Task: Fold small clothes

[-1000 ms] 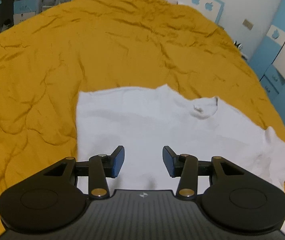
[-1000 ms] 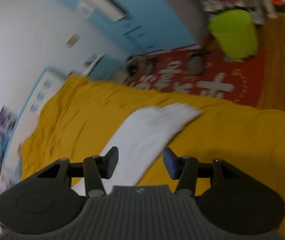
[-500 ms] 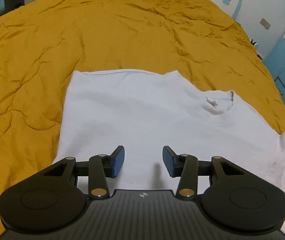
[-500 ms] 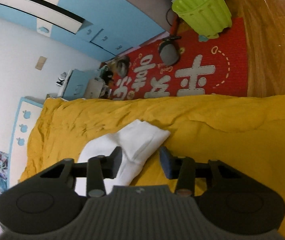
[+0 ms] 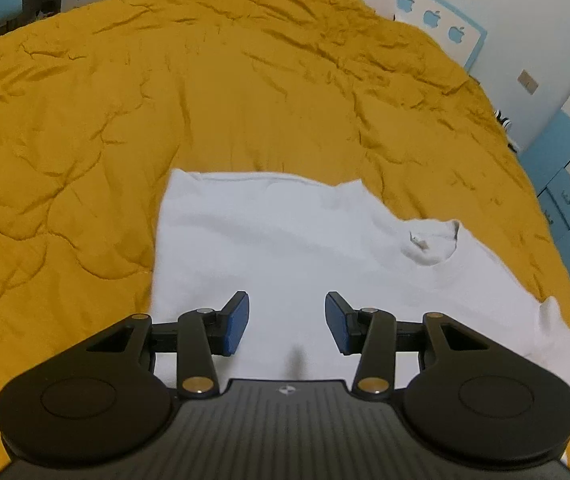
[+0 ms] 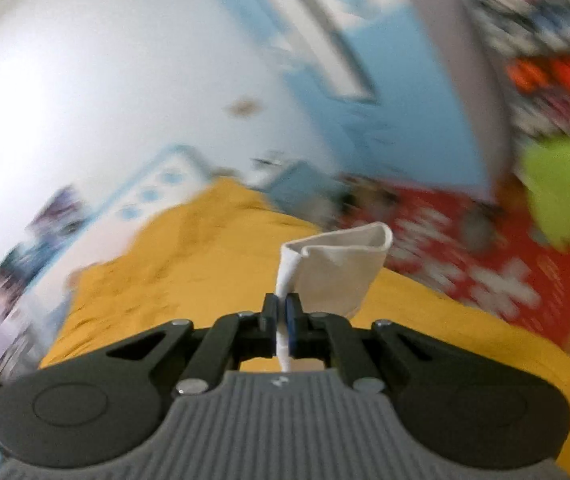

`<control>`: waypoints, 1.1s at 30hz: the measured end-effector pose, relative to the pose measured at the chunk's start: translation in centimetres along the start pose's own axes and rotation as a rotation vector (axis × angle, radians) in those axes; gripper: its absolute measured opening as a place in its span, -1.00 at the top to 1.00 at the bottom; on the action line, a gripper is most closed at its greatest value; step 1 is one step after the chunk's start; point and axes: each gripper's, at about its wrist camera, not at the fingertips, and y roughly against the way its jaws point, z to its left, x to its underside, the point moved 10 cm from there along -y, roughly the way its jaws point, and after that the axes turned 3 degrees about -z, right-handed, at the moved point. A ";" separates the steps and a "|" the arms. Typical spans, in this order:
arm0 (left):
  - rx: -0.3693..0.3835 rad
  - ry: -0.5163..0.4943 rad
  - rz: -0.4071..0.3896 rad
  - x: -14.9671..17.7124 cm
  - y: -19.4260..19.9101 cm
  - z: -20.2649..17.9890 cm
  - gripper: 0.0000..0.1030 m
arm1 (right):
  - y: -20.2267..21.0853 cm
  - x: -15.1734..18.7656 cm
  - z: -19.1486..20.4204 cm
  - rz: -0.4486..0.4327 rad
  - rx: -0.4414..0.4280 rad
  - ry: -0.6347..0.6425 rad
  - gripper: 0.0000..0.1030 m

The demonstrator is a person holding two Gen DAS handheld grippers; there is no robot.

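Note:
A small white T-shirt [image 5: 293, 248] lies flat on the mustard-yellow bedspread [image 5: 165, 92], its collar [image 5: 431, 242] toward the right. My left gripper [image 5: 287, 320] is open and empty, hovering over the shirt's lower middle. My right gripper [image 6: 281, 312] is shut on a sleeve of the white shirt [image 6: 337, 272], which it holds lifted above the bedspread [image 6: 189, 264]. The right wrist view is blurred by motion.
A blue and white headboard [image 5: 437, 28] and blue cabinets [image 5: 565, 152] stand beyond the bed. In the right wrist view a red rug [image 6: 485, 248] and a lime-green bin [image 6: 561, 188] sit on the floor beside the bed.
My right gripper has closed on the shirt's sleeve and lifted it. My left gripper stays open and its view has tilted up slightly over the shirt.

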 end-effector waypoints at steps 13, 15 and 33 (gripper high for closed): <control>0.082 0.039 -0.068 -3.1 4.8 4.4 0.00 | -1.0 14.6 34.6 0.187 -0.403 0.159 1.00; 0.101 0.054 -0.070 -3.2 5.2 5.3 0.00 | -1.1 19.8 38.0 0.241 -0.419 0.178 1.00; 0.257 0.151 -0.015 -1.9 3.7 7.4 0.08 | -2.0 47.4 39.7 0.760 -0.459 0.284 0.41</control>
